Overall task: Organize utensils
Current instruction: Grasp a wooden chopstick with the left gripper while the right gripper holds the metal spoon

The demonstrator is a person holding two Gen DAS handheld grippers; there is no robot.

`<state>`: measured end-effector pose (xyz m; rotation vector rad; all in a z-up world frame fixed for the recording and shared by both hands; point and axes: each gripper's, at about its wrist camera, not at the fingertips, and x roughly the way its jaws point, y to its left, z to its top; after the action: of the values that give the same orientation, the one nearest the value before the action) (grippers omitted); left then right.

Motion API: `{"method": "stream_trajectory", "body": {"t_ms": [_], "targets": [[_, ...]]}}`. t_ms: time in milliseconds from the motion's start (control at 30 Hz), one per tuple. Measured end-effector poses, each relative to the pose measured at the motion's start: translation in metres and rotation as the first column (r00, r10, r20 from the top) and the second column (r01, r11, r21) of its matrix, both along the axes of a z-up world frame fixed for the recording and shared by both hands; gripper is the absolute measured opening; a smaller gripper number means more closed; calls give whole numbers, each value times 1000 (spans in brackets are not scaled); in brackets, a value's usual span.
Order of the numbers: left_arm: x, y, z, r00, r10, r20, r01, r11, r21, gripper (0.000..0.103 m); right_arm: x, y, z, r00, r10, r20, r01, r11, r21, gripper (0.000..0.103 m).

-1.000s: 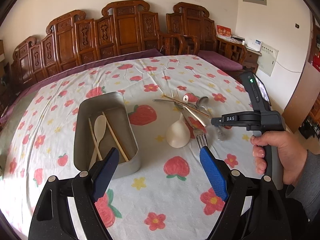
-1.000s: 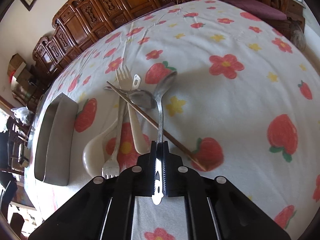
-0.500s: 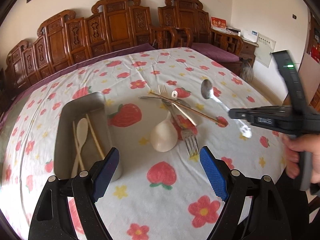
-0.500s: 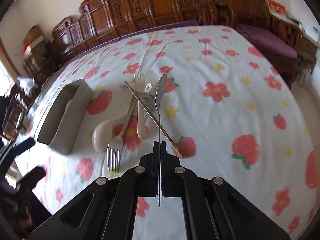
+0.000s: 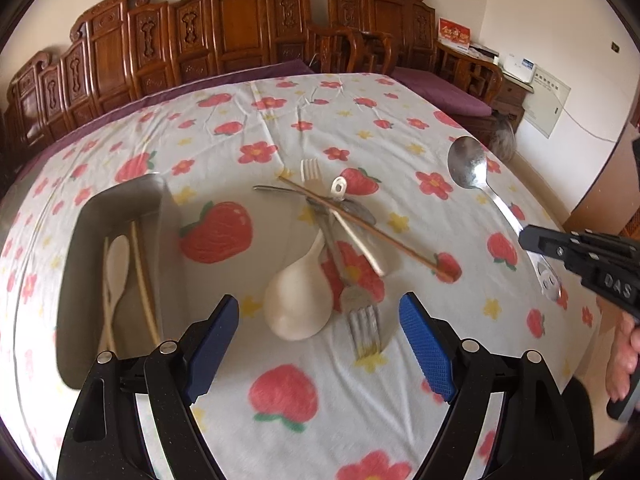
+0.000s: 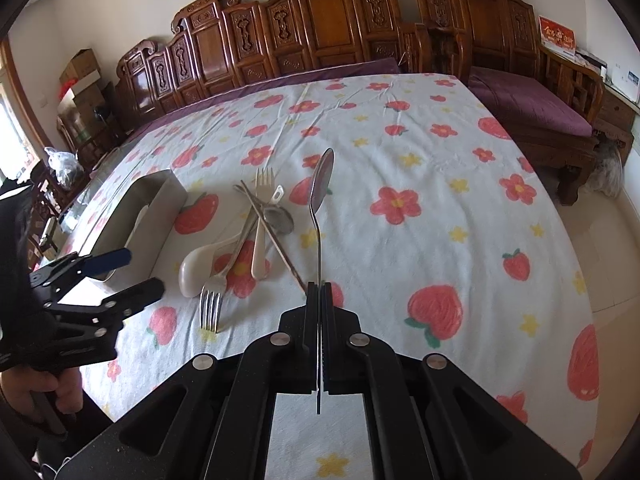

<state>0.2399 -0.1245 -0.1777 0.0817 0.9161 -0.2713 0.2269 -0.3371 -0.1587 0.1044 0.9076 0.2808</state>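
Note:
My right gripper (image 6: 320, 286) is shut on the handle of a metal spoon (image 6: 322, 180), held in the air with its bowl pointing away, above the cloth to the right of the utensil pile. The pile holds a white soup spoon (image 5: 298, 300), a metal fork (image 5: 362, 328), a brown chopstick (image 5: 360, 222), a cream plastic fork (image 5: 310, 168) and a second metal spoon (image 6: 280, 216). My left gripper (image 5: 318, 308) hovers just in front of the white spoon and metal fork. Its jaws are closing slightly and grip nothing. The metal tray (image 5: 120, 196) at left holds a wooden spoon (image 5: 118, 256) and chopsticks (image 5: 142, 276).
A strawberry and flower patterned cloth (image 6: 420, 160) covers the table. Carved wooden chairs (image 6: 320, 20) line its far side, and a bench with a purple cushion (image 6: 528, 108) stands at right. The table's right edge drops to the tiled floor (image 6: 600, 240).
The right gripper has lifted the metal spoon off the pile, up and to the right, and rolled it on edge. The left gripper has moved from beside the tray toward the pile.

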Motion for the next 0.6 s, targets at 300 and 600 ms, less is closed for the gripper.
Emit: {"method": "stream_trajectory", "body": {"t_ms": [300,600], "targets": [[49,-36,-14,994,40,-102,-49,995,-84,56,8,-19,-6,1000,-25,-13,25,1000,-4,2],[80,-61,-31,979,79,-189,-103,987,-120,36,15,-42,-19,995,-77,-56,78,997,14,2]]}}
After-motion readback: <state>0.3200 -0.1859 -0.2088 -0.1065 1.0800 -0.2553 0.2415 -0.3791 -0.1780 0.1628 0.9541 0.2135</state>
